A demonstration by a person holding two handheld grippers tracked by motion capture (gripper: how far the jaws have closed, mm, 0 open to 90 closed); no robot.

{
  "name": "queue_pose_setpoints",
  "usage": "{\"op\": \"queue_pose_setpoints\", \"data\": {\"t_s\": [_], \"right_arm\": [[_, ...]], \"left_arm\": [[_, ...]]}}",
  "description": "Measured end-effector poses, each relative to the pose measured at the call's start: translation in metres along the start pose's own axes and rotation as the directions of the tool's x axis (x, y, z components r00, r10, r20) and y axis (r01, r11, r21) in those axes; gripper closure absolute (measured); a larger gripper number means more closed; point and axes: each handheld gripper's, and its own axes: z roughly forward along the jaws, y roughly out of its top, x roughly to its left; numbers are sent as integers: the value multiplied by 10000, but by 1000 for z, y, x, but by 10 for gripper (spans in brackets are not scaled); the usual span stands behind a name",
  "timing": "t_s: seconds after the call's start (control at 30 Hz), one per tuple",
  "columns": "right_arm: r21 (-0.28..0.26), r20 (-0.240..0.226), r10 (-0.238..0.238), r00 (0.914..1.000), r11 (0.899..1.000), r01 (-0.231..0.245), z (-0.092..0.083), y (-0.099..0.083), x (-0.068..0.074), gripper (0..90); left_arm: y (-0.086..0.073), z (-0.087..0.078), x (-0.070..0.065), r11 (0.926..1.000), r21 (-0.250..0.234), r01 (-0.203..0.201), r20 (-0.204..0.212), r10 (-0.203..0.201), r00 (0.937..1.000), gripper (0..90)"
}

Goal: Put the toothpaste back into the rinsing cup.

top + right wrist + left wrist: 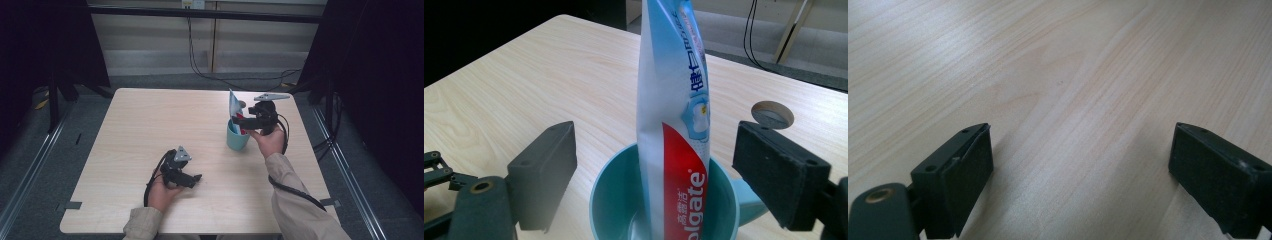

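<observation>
Toothpaste tube (pixel 674 125) — standing upright in teal cup (pixel 614 200), placement apparently done. Right gripper (pixel 674 175) is flanking it, jaws wide, gripping nothing — withdrawal remaining. Left gripper (pixel 1080 170) is resting open, empty, over table (pixel 1048 75).

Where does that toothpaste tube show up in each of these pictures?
High view: toothpaste tube stands in the teal cup, right of centre, beside the right gripper.
Left gripper view: bare tabletop between the open jaws.
Right gripper view: tube centre, upright in the cup.
Shared landmark: the wooden tabletop.
</observation>
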Motion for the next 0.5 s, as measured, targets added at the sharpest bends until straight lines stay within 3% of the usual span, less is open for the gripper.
{"op": "queue_pose_setpoints", "data": {"t_s": [0.5], "right_arm": [[205,-218,-375,9991,9991,379,-14,-2,9,146]], "left_arm": [[0,0,0,10000,-10,-40,-7,40,10000,109]]}}
